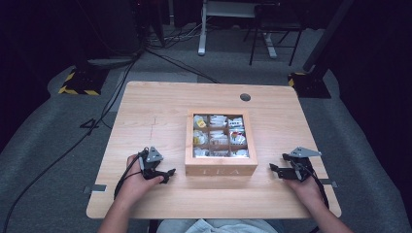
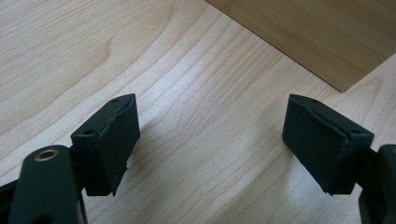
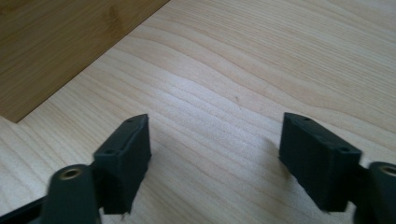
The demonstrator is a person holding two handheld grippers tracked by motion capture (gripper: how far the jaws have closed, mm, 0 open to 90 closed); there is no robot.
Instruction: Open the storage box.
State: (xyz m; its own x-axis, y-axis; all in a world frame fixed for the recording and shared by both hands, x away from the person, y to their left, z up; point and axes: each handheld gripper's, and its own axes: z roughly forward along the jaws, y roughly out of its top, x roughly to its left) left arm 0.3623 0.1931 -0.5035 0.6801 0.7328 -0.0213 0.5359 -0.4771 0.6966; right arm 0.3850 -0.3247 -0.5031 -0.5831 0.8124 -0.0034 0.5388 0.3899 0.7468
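left gripper (image 2: 210, 140) fingers (image 2: 112, 144) wide apart, empty, right gripper (image 3: 215, 158) likewise

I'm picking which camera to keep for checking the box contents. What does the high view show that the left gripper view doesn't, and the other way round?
High view: the tea box's top, its compartments holding tea bags, both hands, the right gripper and the floor. Left gripper view: a close look between the left gripper's open jaws, nothing held, and the wood grain beneath. Both share the table, the box's side and the left gripper.
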